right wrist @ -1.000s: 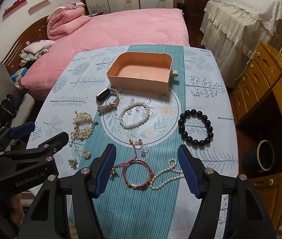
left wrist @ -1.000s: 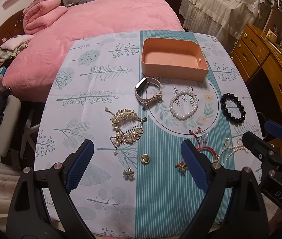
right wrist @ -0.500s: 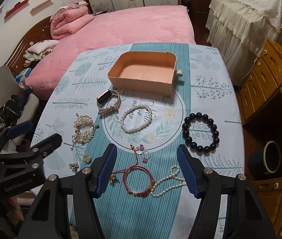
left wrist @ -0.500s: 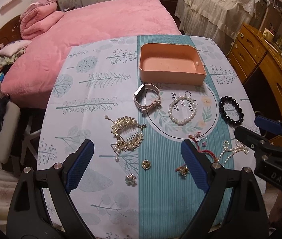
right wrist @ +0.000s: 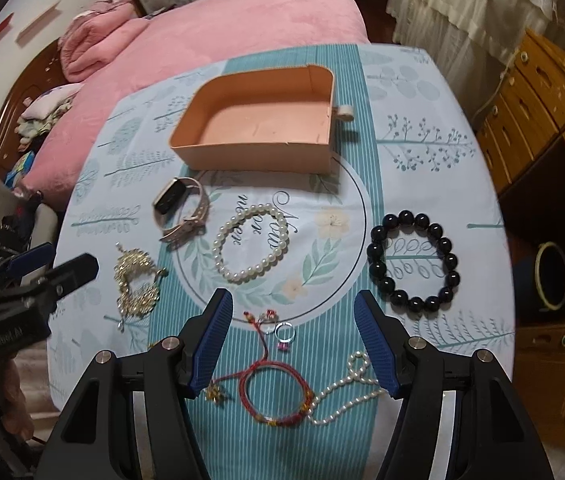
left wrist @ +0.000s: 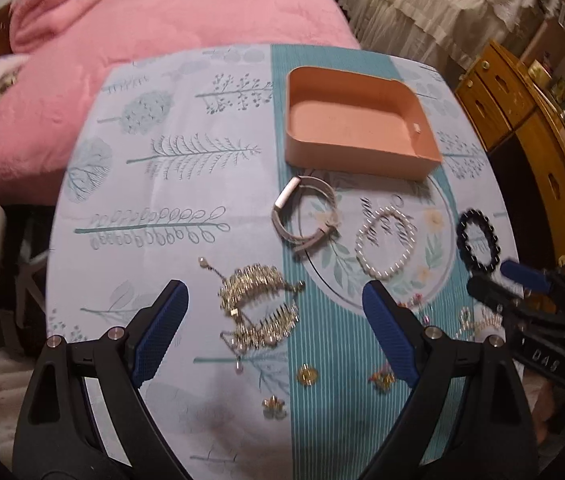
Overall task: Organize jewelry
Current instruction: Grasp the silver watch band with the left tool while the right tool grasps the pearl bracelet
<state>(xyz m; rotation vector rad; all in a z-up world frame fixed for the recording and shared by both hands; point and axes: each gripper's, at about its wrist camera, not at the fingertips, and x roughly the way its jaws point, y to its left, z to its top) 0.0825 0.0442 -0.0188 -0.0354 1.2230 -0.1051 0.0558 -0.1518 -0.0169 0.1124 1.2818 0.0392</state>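
1. Left gripper (left wrist: 274, 328) is pointing steeply down, jaws spread wide, nothing pinched between the blue pads (left wrist: 386, 340).
2. Right gripper (right wrist: 294, 340) has the same deal: aimed steeply down, jaws wide apart, pads clear of everything.
3. They're side by side. From the left wrist view the right gripper pokes in at the right edge; from the right wrist view the left one shows at the left edge.
4. A bit of the person's hand (right wrist: 10, 396) shows under the left gripper, low at the left edge of the right wrist view.
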